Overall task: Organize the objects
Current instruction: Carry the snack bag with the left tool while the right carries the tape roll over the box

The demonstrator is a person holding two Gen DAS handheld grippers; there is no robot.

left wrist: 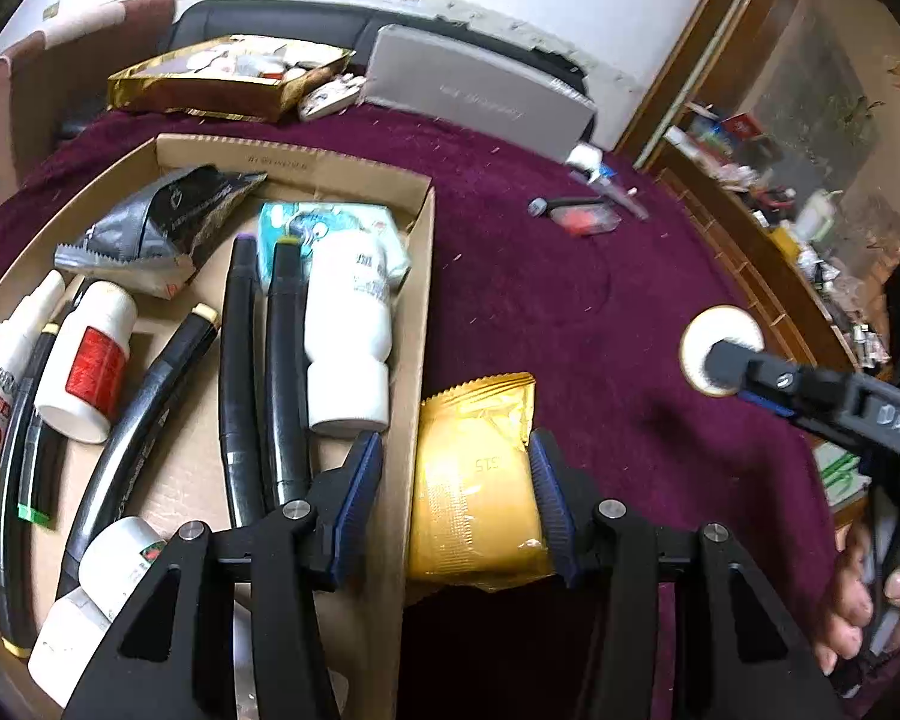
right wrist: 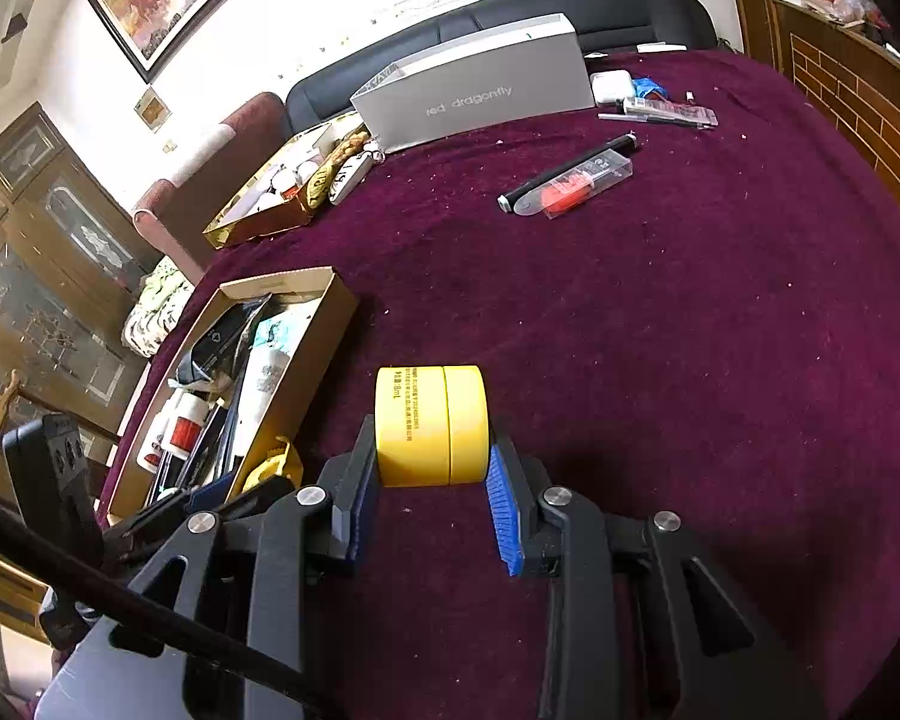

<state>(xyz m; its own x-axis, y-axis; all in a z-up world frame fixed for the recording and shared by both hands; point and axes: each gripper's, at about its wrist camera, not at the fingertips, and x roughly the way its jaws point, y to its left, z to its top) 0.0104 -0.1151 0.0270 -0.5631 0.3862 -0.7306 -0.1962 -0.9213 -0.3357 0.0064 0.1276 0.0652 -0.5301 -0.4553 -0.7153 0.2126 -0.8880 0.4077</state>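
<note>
Left wrist view: the left gripper has its fingers spread fairly wide, straddling the right wall of the cardboard box. One blue pad sits inside the box near the base of a white bottle; the other touches the right edge of a gold sachet, which lies on the maroon cloth just outside that wall. The sachet is not clamped, since only one pad meets it. Inside the box lie black markers, more white bottles and a dark foil pouch. Well to the right of the box, the right gripper shows side-on, closed around a round tin seen end-on.

Right wrist view: the right gripper holds a yellow tin between its pads, apparently raised above the cloth, right of the box and beyond its near end. Far beyond the box, a pen and a clear case with a red item lie on the cloth.

Judging from this, the step is getting loose items into the box. To do it well, the left gripper should shift right so both pads bracket the sachet, squeeze gently because the packet is soft, then lift it over the wall. The tin wants a free patch near the box's near end, set down flat so it cannot roll.
</note>
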